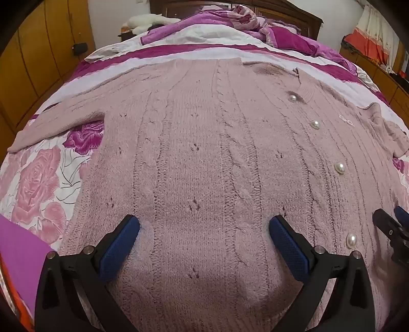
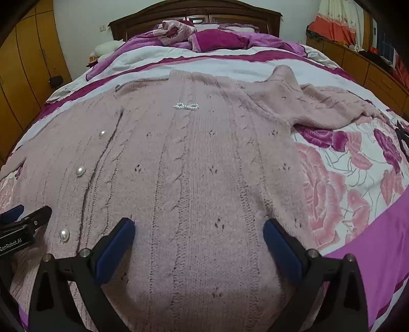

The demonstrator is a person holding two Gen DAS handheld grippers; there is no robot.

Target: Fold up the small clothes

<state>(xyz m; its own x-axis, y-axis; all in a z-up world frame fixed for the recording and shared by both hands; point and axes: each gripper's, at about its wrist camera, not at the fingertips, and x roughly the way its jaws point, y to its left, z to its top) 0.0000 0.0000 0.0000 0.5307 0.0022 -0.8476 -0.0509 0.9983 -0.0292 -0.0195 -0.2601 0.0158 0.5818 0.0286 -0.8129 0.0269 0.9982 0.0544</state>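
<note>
**Pink knit cardigan spread flat on the bed, both grippers wide open above its hem**

We see a dusty-pink cardigan [image 1: 204,158] lying face up across a bedspread [image 1: 38,184] printed with large pink and magenta roses. The knit is fuzzy and thick, with vertical cable ribs running down its length and small eyelet holes scattered between them. A row of 4 round pearl buttons [image 1: 340,167] runs down the front placket in the left wrist view; the right wrist view shows 3 of them. Near the chest sits a small beaded bow trim [image 2: 186,106]. One sleeve [image 1: 58,122] stretches out flat toward the wooden wardrobe side of the bed, while the other sleeve [image 2: 319,107] lies bunched and rumpled over the floral print. The neck end points toward the headboard [image 2: 194,12], where a crumpled purple quilt [image 2: 217,38] is heaped.

Our left gripper [image 1: 204,224] hovers over the lower body of the cardigan, its blue-padded fingers [image 1: 120,245] spread fully apart with only knit fabric showing between them and nothing gripped. Our right gripper [image 2: 199,227] stands just beside it over the same lower part of the garment, its jaws equally wide and holding nothing. Each gripper shows at the edge of the other's view, with the bottom pearl button lying between the 2.
</note>
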